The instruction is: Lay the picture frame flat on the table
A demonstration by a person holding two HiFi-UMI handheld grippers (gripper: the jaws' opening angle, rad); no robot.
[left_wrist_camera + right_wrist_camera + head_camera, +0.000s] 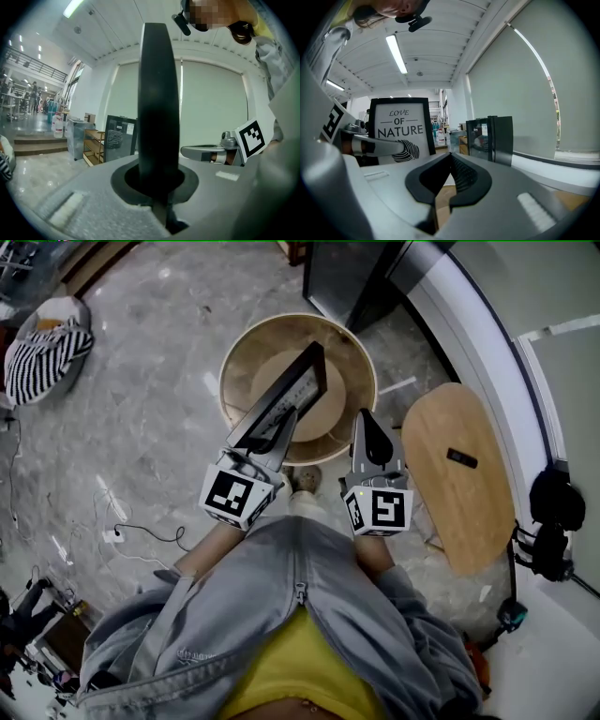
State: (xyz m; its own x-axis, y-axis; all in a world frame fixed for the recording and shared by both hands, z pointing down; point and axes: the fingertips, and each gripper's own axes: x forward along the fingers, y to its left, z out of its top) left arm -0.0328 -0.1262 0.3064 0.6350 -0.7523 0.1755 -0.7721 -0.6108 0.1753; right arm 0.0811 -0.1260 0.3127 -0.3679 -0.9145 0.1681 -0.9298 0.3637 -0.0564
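A black picture frame (286, 395) stands tilted over the round wooden table (244, 352), its lower corner toward me. My left gripper (277, 432) is shut on that lower edge. In the left gripper view the frame's dark edge (159, 108) rises straight up from between the jaws. My right gripper (367, 423) hovers just right of the frame, above the table's near rim, shut with nothing in it. The right gripper view shows the frame's front (401, 129), printed "LOVE OF NATURE", with the left gripper's finger (379, 146) across it. The right gripper's pads (457, 176) meet at the tips.
An oval wooden side table (459, 512) carrying a small black object (461, 458) stands to the right. A dark cabinet (342, 277) is beyond the round table. A striped cushion (42, 352) and cables (141, 535) lie on the marble floor at left.
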